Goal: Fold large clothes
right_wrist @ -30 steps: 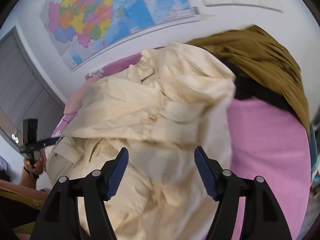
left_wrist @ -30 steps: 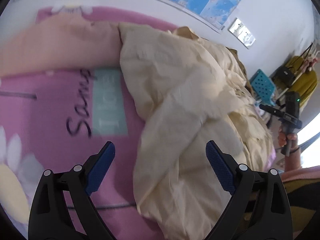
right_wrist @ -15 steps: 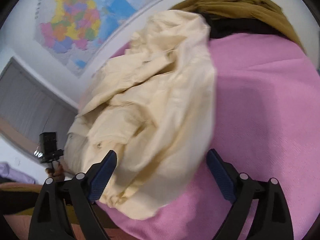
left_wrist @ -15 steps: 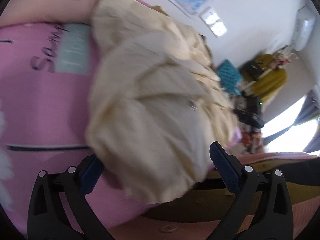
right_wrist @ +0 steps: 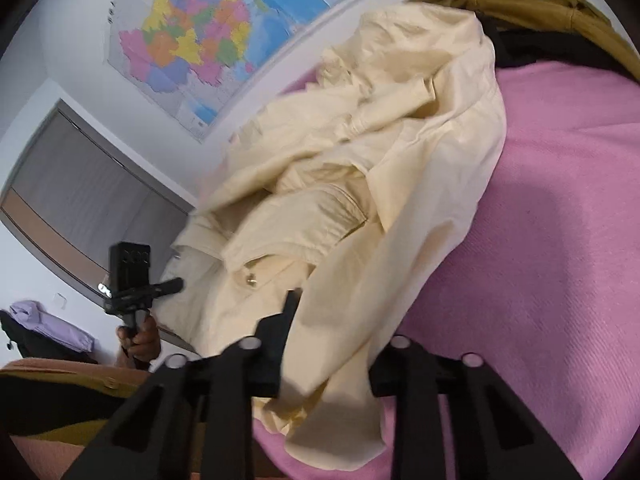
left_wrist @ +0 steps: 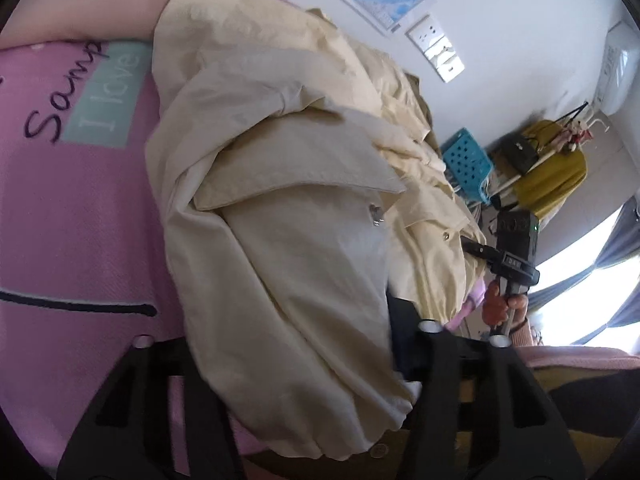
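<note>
A crumpled cream jacket (left_wrist: 288, 208) lies on a pink bed sheet (left_wrist: 72, 216); it also shows in the right wrist view (right_wrist: 384, 184). My left gripper (left_wrist: 288, 360) is shut on the jacket's near hem, with cloth draped over and hiding the fingertips. My right gripper (right_wrist: 332, 344) is shut on the jacket's other near edge, with cloth bunched between the fingers. Each gripper appears in the other's view, the right one (left_wrist: 508, 264) beyond the jacket and the left one (right_wrist: 132, 276) at the left.
An olive and black garment (right_wrist: 532, 4) lies at the sheet's far right. A peach pillow (left_wrist: 80, 8) sits at the far left. A wall map (right_wrist: 224, 28), wall sockets (left_wrist: 438, 46), a blue basket (left_wrist: 466, 160) and a coat rack (left_wrist: 552, 160) stand beyond the bed.
Both grippers moved down to the jacket's near edge and closed on it. The cloth now drapes over the fingers, which were open and clear before.
</note>
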The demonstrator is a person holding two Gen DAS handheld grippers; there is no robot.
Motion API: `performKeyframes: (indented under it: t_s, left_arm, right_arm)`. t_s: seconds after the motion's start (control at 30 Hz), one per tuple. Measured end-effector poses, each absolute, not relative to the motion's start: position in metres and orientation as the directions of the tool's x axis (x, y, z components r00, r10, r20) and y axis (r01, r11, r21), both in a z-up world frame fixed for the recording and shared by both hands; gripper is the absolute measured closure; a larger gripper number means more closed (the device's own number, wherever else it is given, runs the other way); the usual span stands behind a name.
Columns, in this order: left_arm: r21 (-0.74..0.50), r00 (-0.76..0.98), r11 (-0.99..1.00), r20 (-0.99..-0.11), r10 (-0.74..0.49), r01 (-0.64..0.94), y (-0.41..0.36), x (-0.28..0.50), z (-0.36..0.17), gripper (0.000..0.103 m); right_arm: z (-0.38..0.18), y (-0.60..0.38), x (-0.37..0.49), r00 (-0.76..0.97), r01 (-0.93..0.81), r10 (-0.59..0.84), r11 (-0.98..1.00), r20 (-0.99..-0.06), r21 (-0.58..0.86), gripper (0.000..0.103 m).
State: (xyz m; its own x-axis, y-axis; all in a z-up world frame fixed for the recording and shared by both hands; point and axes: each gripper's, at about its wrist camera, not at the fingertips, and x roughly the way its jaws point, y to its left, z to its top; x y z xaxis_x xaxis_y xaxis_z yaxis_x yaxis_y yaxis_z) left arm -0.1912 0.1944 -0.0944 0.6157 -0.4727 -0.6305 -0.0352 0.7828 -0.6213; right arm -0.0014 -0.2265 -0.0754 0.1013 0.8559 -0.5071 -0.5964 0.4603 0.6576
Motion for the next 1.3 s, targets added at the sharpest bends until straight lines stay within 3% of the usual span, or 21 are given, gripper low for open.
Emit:
performKeyframes:
  t_s: [0.13,0.27,0.37,0.47,0.53,0.6,0.73,0.77,0.8,0.87,0.9,1.03,1.3]
  left_arm:
    - [-0.61,0.663,0.792,-0.603,-0.444,-0.024,0.206,-0.211,-0.066,0.076]
    - [-0.617,0.702,0.787,-0.559,-0.442,0.004,0.215,-0.233,-0.044,0.078]
    - [-0.606,0.673,0.795,-0.594,-0.44,-0.015,0.214,-0.235,-0.047,0.068]
    - [-0.616,0.627,0.787,-0.627,-0.463,-0.035,0.217,-0.234,-0.066,0.054]
    - [-0.628,0.612,0.777,-0.629,-0.48,-0.036,0.217,-0.234,-0.078,0.033]
    - [-0.622,0.579,0.782,-0.654,-0.488,-0.043,0.212,-0.232,-0.091,0.025]
    - [-0.632,0.563,0.774,-0.648,-0.513,-0.022,0.204,-0.229,-0.101,0.025]
    - [-0.638,0.569,0.77,-0.642,-0.514,-0.024,0.203,-0.227,-0.1,0.029]
    - [-0.641,0.569,0.767,-0.641,-0.515,-0.028,0.202,-0.227,-0.101,0.042]
    - [-0.656,0.567,0.754,-0.635,-0.524,-0.038,0.203,-0.227,-0.101,0.052]
    - [-0.653,0.575,0.757,-0.633,-0.518,-0.037,0.202,-0.228,-0.099,0.061]
    - [-0.643,0.623,0.765,-0.616,-0.482,-0.044,0.21,-0.237,-0.078,0.074]
    - [-0.642,0.649,0.765,-0.602,-0.465,-0.048,0.221,-0.234,-0.042,0.076]
  right_arm:
    - [-0.051,-0.236,-0.016,0.112,-0.626,0.883,0.419,-0.456,0.658,0.087]
    - [-0.021,-0.235,-0.038,0.089,-0.699,0.909,0.349,-0.408,0.624,0.087]
    - [-0.025,-0.233,-0.037,0.079,-0.694,0.886,0.379,-0.458,0.613,0.074]
    - [-0.05,-0.23,-0.031,0.047,-0.645,0.863,0.41,-0.502,0.645,0.068]
    - [-0.066,-0.228,-0.032,0.041,-0.623,0.839,0.445,-0.542,0.643,0.063]
    - [-0.079,-0.23,-0.031,0.014,-0.593,0.843,0.44,-0.538,0.674,0.042]
    - [-0.092,-0.22,-0.038,-0.035,-0.59,0.828,0.435,-0.56,0.68,0.034]
    - [-0.092,-0.218,-0.04,-0.032,-0.594,0.828,0.435,-0.56,0.677,0.035]
    - [-0.09,-0.216,-0.042,-0.035,-0.601,0.834,0.423,-0.55,0.679,0.051]
    - [-0.084,-0.216,-0.042,-0.021,-0.606,0.847,0.412,-0.532,0.68,0.072]
    - [-0.083,-0.219,-0.042,-0.023,-0.603,0.857,0.399,-0.515,0.691,0.076]
    - [-0.07,-0.229,-0.039,-0.007,-0.586,0.885,0.373,-0.465,0.719,0.083]
    - [-0.031,-0.237,-0.022,0.038,-0.584,0.936,0.304,-0.349,0.753,0.086]
